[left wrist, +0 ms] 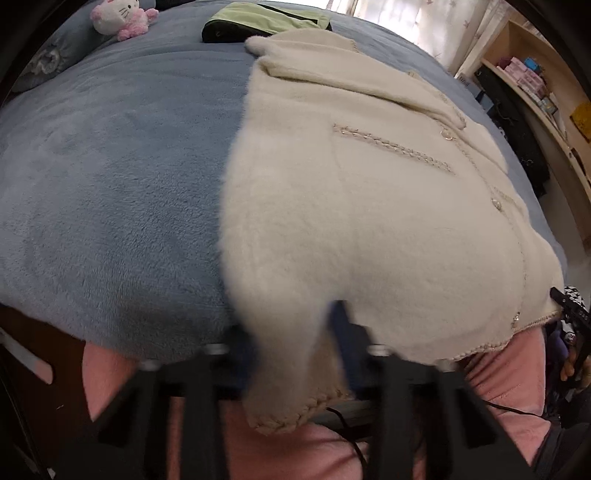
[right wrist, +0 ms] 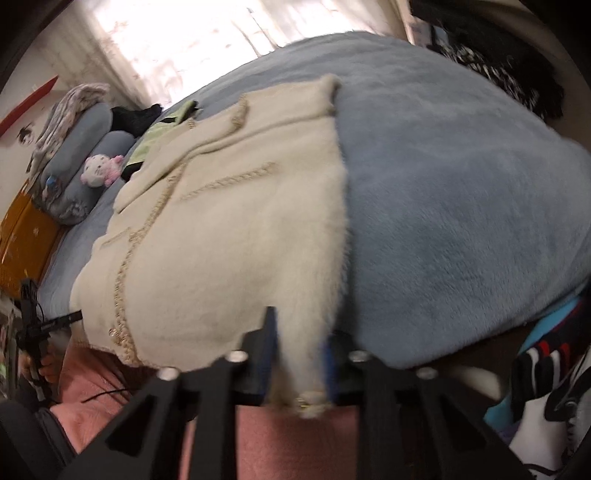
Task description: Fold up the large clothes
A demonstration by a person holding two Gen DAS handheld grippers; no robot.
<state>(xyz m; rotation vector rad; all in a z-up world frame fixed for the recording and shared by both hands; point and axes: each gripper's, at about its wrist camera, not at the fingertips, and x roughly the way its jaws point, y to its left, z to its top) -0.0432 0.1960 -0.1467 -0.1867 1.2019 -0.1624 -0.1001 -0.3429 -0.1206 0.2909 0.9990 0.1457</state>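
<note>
A cream fuzzy cardigan (left wrist: 362,206) with braided trim and pearl buttons lies flat on the blue fleece bed cover (left wrist: 110,177), sleeves folded in. My left gripper (left wrist: 291,347) is shut on its near left hem corner, which hangs down between the fingers. My right gripper (right wrist: 301,354) is shut on the near right hem corner of the same cardigan (right wrist: 229,236). Both corners are pulled over the bed's near edge. The right gripper also shows at the far right of the left wrist view (left wrist: 570,314).
A green and black garment (left wrist: 266,18) lies behind the cardigan. A pink and white plush cat (left wrist: 118,16) and grey pillows (right wrist: 77,155) sit at the bed's head. Shelves (left wrist: 535,85) stand to the right. A pink sheet (left wrist: 509,380) hangs below the bed edge.
</note>
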